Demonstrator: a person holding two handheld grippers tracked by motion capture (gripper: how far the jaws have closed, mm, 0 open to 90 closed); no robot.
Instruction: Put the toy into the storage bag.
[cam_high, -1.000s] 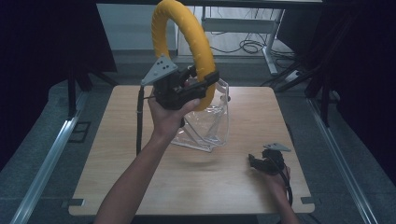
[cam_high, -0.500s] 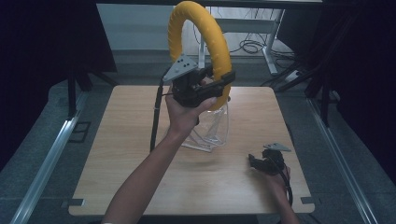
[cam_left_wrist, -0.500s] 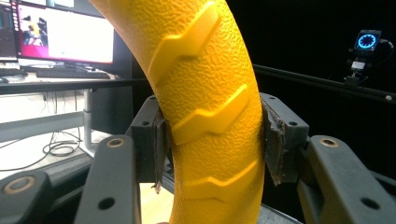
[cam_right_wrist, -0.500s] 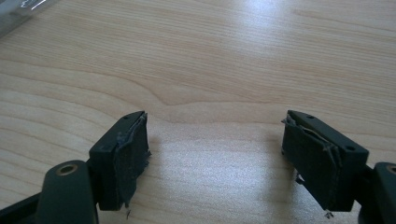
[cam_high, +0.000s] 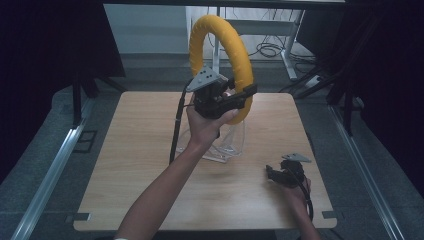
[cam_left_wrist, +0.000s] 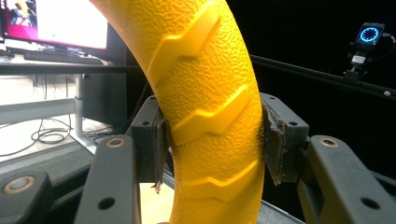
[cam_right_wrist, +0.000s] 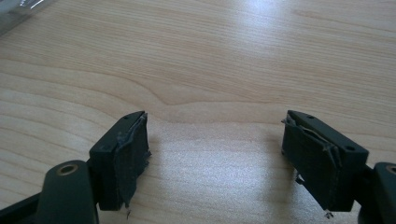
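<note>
1. Yellow ring (cam_high: 235, 60): large, textured, with raised chevron ridges in the left gripper view (cam_left_wrist: 205, 107). It is held upright in the air above the far middle of the wooden table (cam_high: 130, 165), over a clear stand (cam_high: 227, 142). No brand, label or writing can be read on it.
2. Left gripper (cam_high: 239, 97): clamped on the ring's lower arc. In the left gripper view both pads (cam_left_wrist: 159, 144) press the ring's sides.
3. Right gripper (cam_high: 272, 173): low at the table's near right corner, jaws standing wide apart with nothing between them; the right gripper view shows bare wood between the two worn pads (cam_right_wrist: 133, 149).
4. Writing: none legible anywhere. A bright monitor (cam_left_wrist: 60, 23) and a small device with a glowing ring (cam_left_wrist: 370, 33) show in the left gripper view, too blurred to read.
5. Change: over the last second the left hand and ring have shifted rightward, away from the table's left side; the right gripper has stayed in place.
6. Hidden: the clear stand is partly covered by the left hand (cam_high: 205, 125) and hard to outline. The ring's top and bottom are cut off in the left gripper view.
</note>
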